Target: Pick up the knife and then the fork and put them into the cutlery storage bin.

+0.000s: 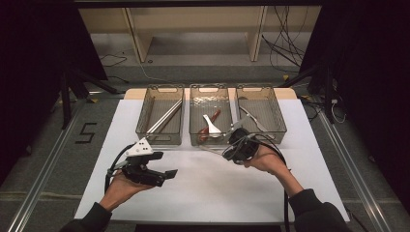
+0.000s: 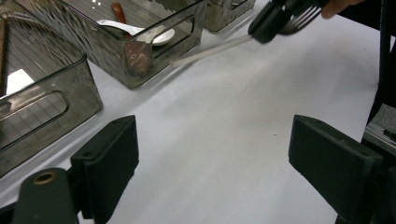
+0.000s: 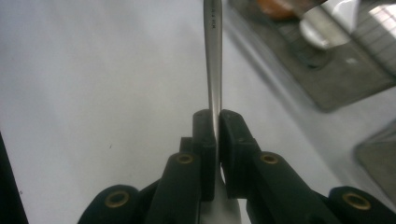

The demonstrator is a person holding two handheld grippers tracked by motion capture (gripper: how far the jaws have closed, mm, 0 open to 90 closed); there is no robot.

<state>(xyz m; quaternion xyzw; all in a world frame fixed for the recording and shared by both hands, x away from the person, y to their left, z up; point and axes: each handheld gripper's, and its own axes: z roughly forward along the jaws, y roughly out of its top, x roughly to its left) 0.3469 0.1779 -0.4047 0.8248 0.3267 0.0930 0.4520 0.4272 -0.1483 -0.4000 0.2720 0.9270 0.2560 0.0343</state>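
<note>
My right gripper (image 1: 226, 154) hovers just in front of the middle bin and is shut on a metal fork (image 2: 212, 48). In the right gripper view the jaws (image 3: 217, 116) pinch the fork's slim handle (image 3: 214, 56), which runs straight out ahead of them. In the left gripper view the tines (image 2: 306, 17) stick out behind those jaws. My left gripper (image 1: 169, 175) rests low at the front left of the white table top (image 1: 208, 193). It is open, with nothing between its pads (image 2: 212, 158).
Three clear bins stand in a row at the back. The left bin (image 1: 159, 140) holds long metal pieces. The middle bin (image 1: 209, 141) holds a white spoon (image 1: 211, 124) and a reddish-brown one. The right bin (image 1: 278, 126) holds a metal utensil.
</note>
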